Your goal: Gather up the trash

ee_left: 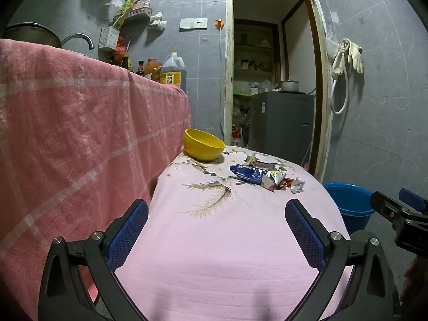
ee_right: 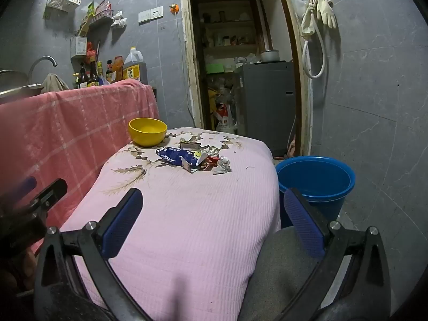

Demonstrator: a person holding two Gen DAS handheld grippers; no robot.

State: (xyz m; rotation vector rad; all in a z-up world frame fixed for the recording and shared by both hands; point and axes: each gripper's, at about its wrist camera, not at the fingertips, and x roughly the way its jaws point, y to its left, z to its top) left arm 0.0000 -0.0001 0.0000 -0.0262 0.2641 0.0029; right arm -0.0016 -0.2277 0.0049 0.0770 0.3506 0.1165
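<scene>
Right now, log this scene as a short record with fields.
surface: table under pink floral cloth
trash: blue wrapper, red scrap, crumpled foil, clustered at the far end
bowl: yellow, upright, left of the trash
bucket: blue, on the floor right of the table
left gripper: open, holding nothing
right gripper: open, holding nothing

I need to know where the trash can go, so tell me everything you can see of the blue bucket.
The blue bucket is a round, smooth, plastic-looking pail with a rolled rim and walls that taper downward. It stands upright and open on the floor, right beside the pink-covered table, below the table's top and in front of the doorway. Its visible interior looks empty. No handle shows. Neither gripper touches it; one finger of the right gripper overlaps its lower wall in the right wrist view.
</scene>
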